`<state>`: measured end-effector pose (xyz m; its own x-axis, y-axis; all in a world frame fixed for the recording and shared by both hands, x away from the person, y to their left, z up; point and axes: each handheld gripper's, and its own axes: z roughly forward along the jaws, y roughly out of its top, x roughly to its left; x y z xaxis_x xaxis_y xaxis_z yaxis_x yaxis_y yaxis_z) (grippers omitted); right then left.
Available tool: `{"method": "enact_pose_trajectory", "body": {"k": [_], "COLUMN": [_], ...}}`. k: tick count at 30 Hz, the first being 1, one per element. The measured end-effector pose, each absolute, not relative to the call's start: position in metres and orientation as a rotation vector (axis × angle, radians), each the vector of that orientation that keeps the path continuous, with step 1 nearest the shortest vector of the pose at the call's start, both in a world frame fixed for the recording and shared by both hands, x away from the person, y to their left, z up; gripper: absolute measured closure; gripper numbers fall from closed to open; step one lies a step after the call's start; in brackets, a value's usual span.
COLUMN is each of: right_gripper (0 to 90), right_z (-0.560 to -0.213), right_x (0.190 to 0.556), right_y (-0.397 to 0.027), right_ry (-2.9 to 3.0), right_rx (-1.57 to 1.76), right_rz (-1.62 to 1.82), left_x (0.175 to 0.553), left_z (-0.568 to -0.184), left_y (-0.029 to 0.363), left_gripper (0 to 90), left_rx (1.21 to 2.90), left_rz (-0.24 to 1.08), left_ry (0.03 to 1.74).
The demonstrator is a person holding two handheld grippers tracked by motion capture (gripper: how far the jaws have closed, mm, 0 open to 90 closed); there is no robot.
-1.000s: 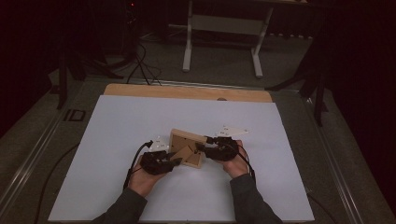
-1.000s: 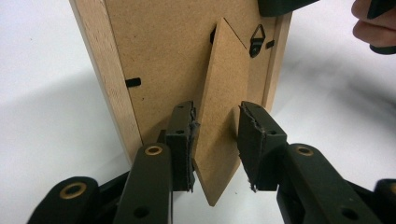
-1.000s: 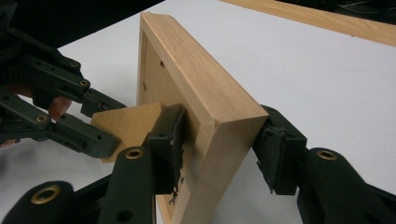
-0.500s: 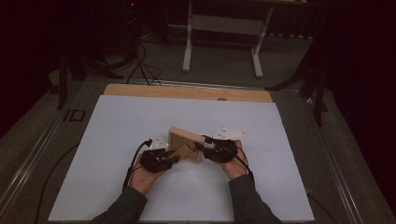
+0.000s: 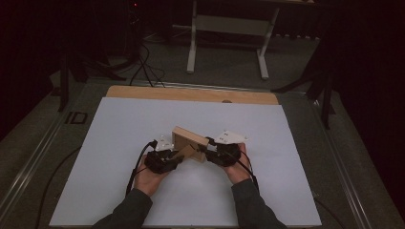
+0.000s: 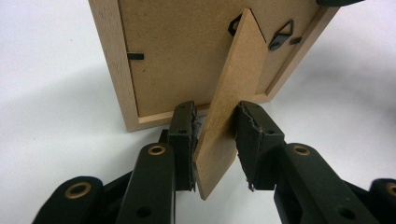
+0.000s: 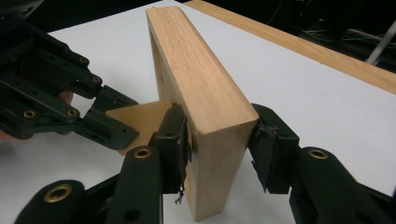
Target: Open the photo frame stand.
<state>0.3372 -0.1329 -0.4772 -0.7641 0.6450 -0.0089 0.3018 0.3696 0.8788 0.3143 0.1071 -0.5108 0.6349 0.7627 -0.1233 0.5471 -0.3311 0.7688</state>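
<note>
Holding the stand leg (image 6: 224, 112) of the picture frame (image 5: 190, 142) in my left gripper (image 5: 162, 160), I have its jaws pressed on the thin board at 6 o'clock of the frame's back. At 3 o'clock my right gripper (image 7: 219, 140) is clamped across the frame's wooden edge. Since a second ago the frame has tipped up from lying on the white table (image 5: 119, 124) near its middle, so I judge standing it is close.
</note>
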Motion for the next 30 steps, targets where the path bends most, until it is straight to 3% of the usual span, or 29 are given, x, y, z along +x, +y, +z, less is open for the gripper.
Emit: {"method": "enact_pose_trajectory", "body": {"k": [30], "right_gripper": [56.0], "right_z": [-0.4768], "right_x": [0.3322], "right_y": [-0.1251], "right_ry": [2.261], "right_rx": [0.805], "right_rz": [1.322], "left_x": [0.3152], "left_z": [-0.5144], "left_y": [0.106], "left_gripper": [65.8], "left_rx": [2.044], "left_rz": [0.38], "left_ry": [1.02]}}
